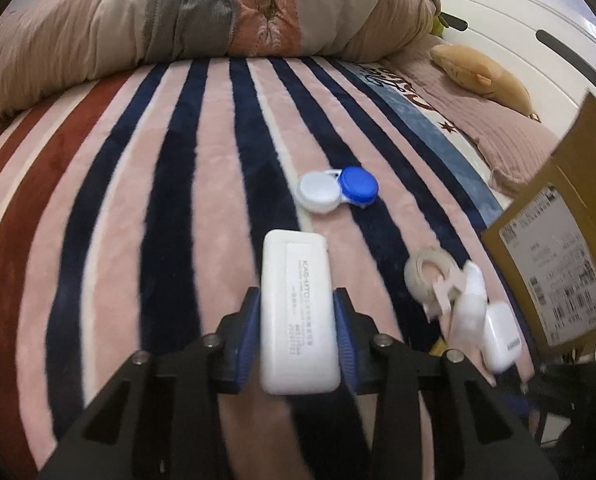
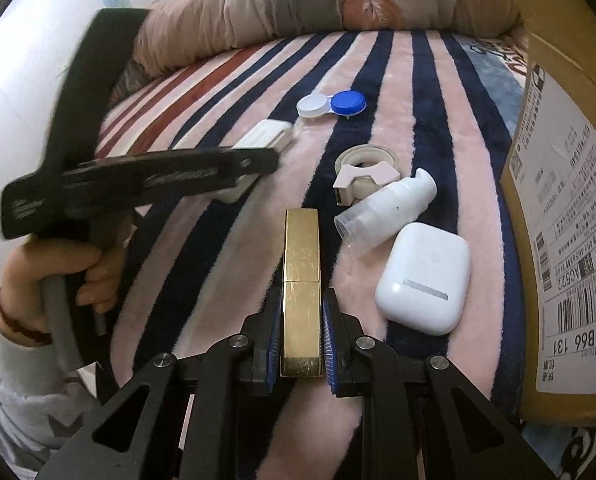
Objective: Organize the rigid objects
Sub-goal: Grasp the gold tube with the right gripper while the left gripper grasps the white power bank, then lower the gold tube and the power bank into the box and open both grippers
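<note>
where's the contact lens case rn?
Lens case lies on the striped blanket, far middle of the right wrist view, beyond the tape roll, untouched by either tongs.

The striped blanket point(image 2: 402, 92) is plush, fuzzy cloth. On it, the gold bar-shaped case point(image 2: 302, 280) looks like scuffed, shiny metal. Right of that case, the earbud case point(image 2: 424, 276) is smooth glossy white plastic; beyond it, the cardboard box point(image 2: 538, 60) is matt, with a paper label.

Left gripper point(image 1: 296, 316) angled down, jaws clamped on white case point(image 1: 297, 316). Right gripper point(image 2: 301, 320) likewise, clamped on gold bar point(image 2: 302, 280). Left hand point(image 2: 54, 272) at 9 o'clock (right-wrist view), gripping handle.
</note>
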A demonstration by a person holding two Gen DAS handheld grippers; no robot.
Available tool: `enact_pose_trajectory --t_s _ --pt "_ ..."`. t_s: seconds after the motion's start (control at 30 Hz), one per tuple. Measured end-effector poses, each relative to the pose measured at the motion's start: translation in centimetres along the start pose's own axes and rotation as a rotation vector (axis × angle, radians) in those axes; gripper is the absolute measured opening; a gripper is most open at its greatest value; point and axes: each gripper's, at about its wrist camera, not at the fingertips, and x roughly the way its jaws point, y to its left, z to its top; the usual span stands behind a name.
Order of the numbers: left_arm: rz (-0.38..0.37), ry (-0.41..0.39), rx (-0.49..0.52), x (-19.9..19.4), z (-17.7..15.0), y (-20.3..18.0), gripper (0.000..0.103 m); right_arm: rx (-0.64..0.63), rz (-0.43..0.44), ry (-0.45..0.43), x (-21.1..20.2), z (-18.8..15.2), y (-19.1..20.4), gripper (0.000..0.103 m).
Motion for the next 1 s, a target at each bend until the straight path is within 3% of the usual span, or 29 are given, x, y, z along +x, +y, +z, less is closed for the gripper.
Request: enact_pose_trajectory --t_s 0.23,0.37,0.6,0.73,0.87,1.0 --pt "-0.003 -0.021 -0.013 -4.7 -2.8 1.3 0.032 -0.058 -0.021 -0.037 -0.9 0.5 1.8 0.013" --pt "-0.007 -0.094 -0.021 -9.2 -2.9 1.5 0.032 -0.113 0.026 -0.11 -3.9 1.4 4.1 0.013" --pt "-0.045 -0.261 0.084 -17.3 -1.0 -1.9 0.032 -0.172 0.097 -0.279 -11.8 2.9 6.0 0.013" --pt "-0.109 -0.321 0.172 -19.6 0.6 -5.7 0.032 -0.143 0.039 -0.372 -17.0 3.1 3.5 0.013" --pt "-0.183 -0.353 0.237 -20.2 2.8 -10.9 0.032 -0.046 -0.062 -0.454 -21.6 2.7 -2.3 0.013" --pt "-0.217 -0.347 0.314 -19.4 4.8 -16.9 0.032 0.032 -0.203 -0.438 -23.4 1.8 -7.9 0.013"
